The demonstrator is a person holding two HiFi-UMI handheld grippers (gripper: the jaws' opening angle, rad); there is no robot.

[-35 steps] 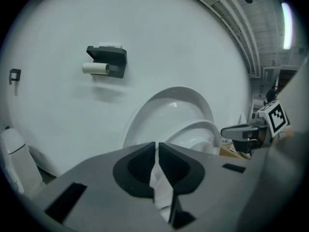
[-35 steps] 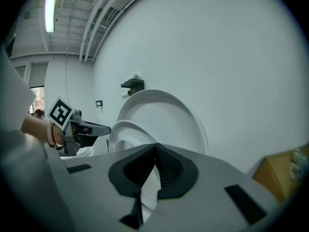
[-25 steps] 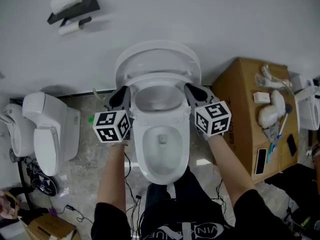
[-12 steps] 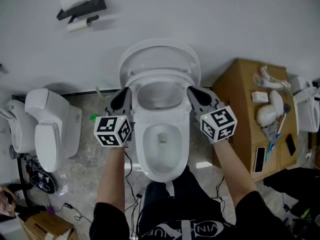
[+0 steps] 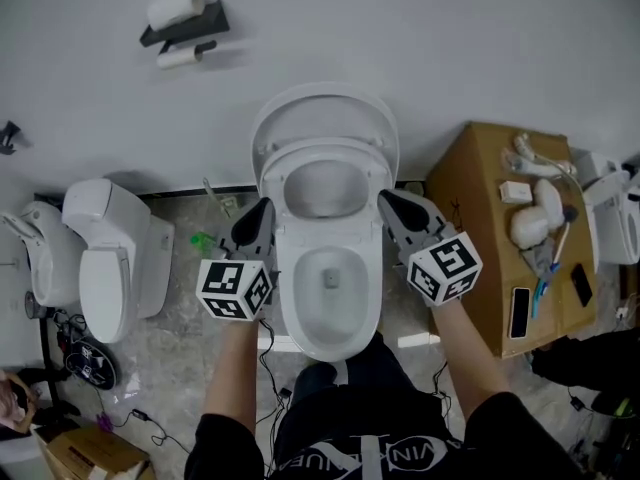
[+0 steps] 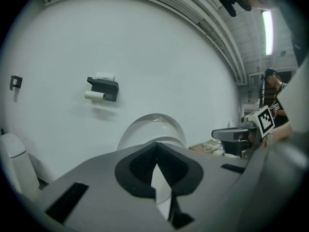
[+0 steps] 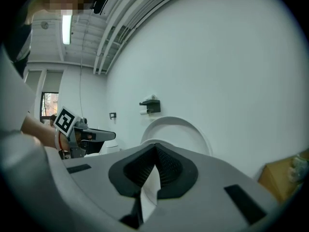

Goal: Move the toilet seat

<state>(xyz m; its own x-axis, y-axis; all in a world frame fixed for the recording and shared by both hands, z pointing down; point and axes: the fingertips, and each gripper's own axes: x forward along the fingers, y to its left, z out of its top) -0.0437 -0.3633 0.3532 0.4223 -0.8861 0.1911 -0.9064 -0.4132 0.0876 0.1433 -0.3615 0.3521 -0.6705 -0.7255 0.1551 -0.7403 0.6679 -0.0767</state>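
A white toilet (image 5: 330, 298) stands against the wall with its lid (image 5: 325, 118) up. The seat ring (image 5: 322, 156) is raised too and leans in front of the lid. My left gripper (image 5: 263, 211) is at the seat's left flank and my right gripper (image 5: 388, 202) at its right flank. Both are shut with nothing between the pads. Whether the tips touch the seat I cannot tell. In the left gripper view the shut left gripper (image 6: 155, 144) points at the lid (image 6: 152, 127). In the right gripper view the shut right gripper (image 7: 155, 145) faces the lid (image 7: 178, 129).
A second toilet (image 5: 105, 263) stands to the left. On the right, a cardboard box (image 5: 480, 218) carries small parts. A paper roll holder (image 5: 185, 26) hangs on the wall. Cables (image 5: 268, 363) trail on the floor beside my legs, and a small carton (image 5: 90, 455) sits at the bottom left.
Both grippers have lifted and drawn back from the toilet a little, still level with the seat's sides. The seat and lid stay raised.
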